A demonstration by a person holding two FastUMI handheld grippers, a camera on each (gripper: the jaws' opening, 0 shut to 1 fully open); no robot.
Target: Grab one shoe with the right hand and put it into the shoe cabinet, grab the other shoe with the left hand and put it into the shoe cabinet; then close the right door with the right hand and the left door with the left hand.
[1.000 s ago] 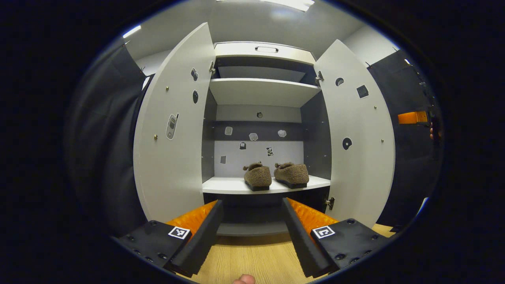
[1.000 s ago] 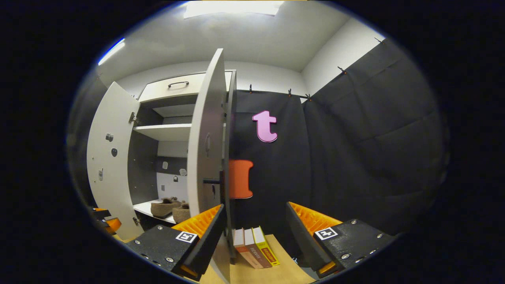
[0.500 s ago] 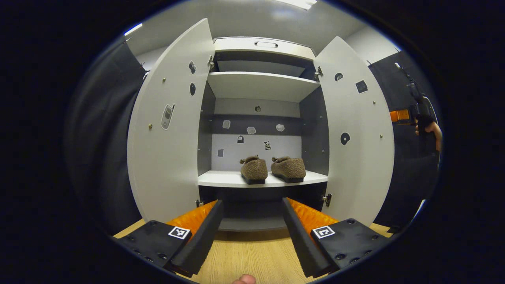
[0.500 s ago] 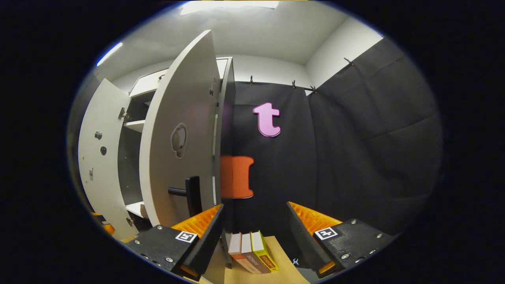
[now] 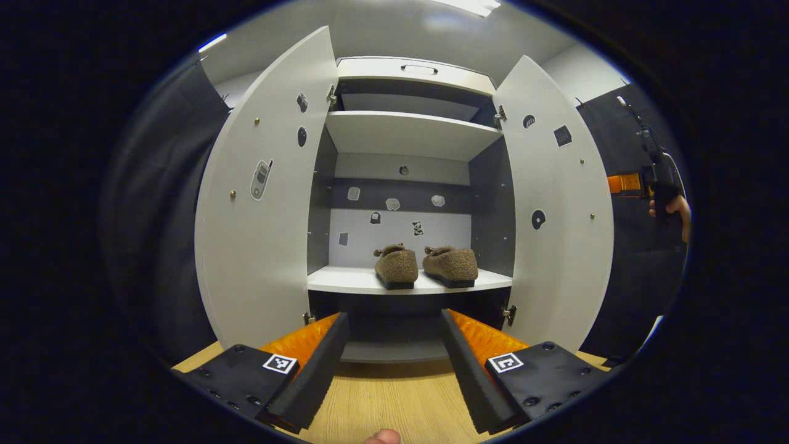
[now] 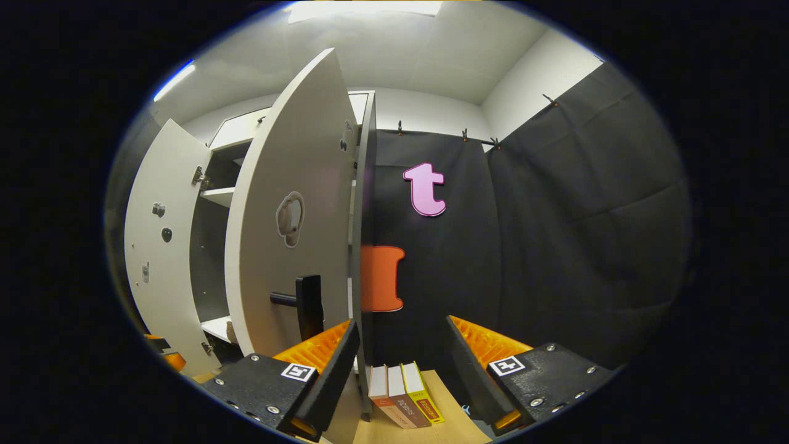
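Both brown fuzzy shoes point(image 5: 425, 266) sit on the shoe cabinet point(image 5: 407, 132) shelf, doors wide. Left gripper point(image 5: 394, 357) and right gripper point(image 6: 400, 370) gape empty.

Two brown fuzzy shoes point(image 5: 425, 266) sit inside open-doored shoe cabinet point(image 5: 407, 132).

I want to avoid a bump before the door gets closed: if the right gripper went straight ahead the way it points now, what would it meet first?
Probably the black cloth wall behind the cabinet. The right gripper, fingers open, aims just past the right door; that door's edge sits close beside its left finger, and depth is unclear.
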